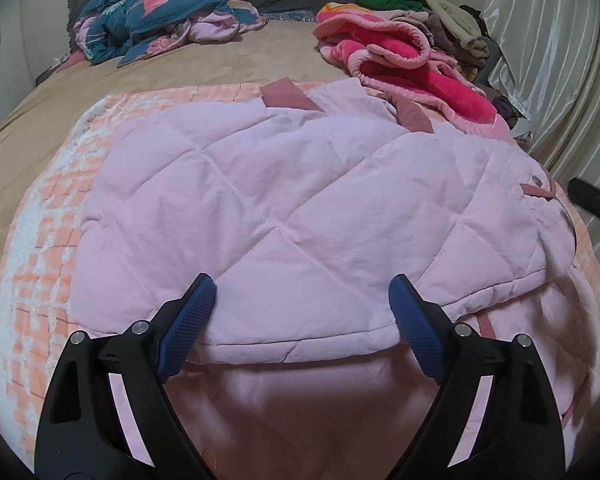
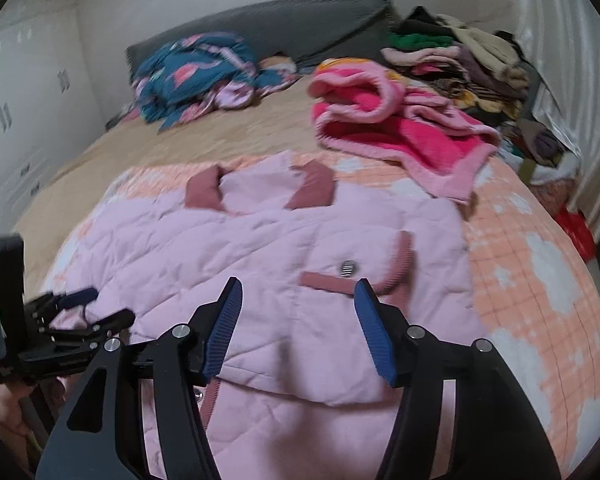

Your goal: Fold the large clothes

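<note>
A pale pink quilted jacket (image 1: 284, 200) with dusty-rose collar and cuffs lies spread on a peach-and-white checked blanket (image 1: 40, 248) on the bed. Its lower part is folded up, leaving a doubled hem edge near me. My left gripper (image 1: 302, 284) hovers open over that folded edge, and its blue pads (image 1: 188, 328) touch nothing. In the right wrist view the jacket (image 2: 260, 248) shows a rose pocket flap (image 2: 328, 282) with a metal snap. My right gripper (image 2: 299, 286) stands open just above the jacket's front, near that pocket. The left gripper (image 2: 72, 308) shows at the left edge, also open.
A teal patterned quilt (image 1: 152, 12) is bunched at the back left. A bright pink fleece blanket (image 1: 404, 60) and a pile of clothes (image 1: 432, 12) lie at the back right. A grey pillow (image 2: 280, 24) lines the headboard. Curtains (image 1: 560, 80) hang on the right and white cupboards (image 2: 28, 120) stand on the left.
</note>
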Demonstrator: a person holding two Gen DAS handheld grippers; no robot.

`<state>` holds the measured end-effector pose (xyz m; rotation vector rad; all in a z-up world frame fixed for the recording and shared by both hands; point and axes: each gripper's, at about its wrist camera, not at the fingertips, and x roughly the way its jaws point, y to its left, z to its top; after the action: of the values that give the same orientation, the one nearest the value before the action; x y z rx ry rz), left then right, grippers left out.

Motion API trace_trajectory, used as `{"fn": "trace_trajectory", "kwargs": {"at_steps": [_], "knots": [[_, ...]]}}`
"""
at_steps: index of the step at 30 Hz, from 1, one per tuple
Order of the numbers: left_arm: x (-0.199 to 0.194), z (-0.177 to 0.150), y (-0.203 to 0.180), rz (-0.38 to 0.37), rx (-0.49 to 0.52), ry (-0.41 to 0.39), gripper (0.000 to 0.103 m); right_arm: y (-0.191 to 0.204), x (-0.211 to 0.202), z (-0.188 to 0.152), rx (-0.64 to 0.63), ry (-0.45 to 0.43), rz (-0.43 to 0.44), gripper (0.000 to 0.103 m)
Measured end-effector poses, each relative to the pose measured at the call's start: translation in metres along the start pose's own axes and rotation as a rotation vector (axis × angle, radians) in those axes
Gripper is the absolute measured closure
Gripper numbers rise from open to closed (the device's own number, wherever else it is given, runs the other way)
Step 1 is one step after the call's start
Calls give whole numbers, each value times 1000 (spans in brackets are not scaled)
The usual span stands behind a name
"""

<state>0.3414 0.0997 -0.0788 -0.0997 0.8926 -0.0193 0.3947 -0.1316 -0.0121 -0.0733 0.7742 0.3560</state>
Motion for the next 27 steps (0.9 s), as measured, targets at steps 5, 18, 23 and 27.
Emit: {"fn": "trace_trajectory", "kwargs": {"at_steps": [5, 18, 23, 27], "knots": [[2, 0, 2, -11, -8, 3, 20, 14, 26, 1, -41, 55, 6, 44], [4, 1, 2, 1, -2, 8, 20, 12, 96, -11, -28, 212, -37, 31], [6, 1, 1, 3, -8, 13, 20, 9, 104, -13, -4, 227, -38, 29], [5, 2, 0, 12, -7, 14, 20, 7, 103, -12, 3, 229, -25, 29]]}}
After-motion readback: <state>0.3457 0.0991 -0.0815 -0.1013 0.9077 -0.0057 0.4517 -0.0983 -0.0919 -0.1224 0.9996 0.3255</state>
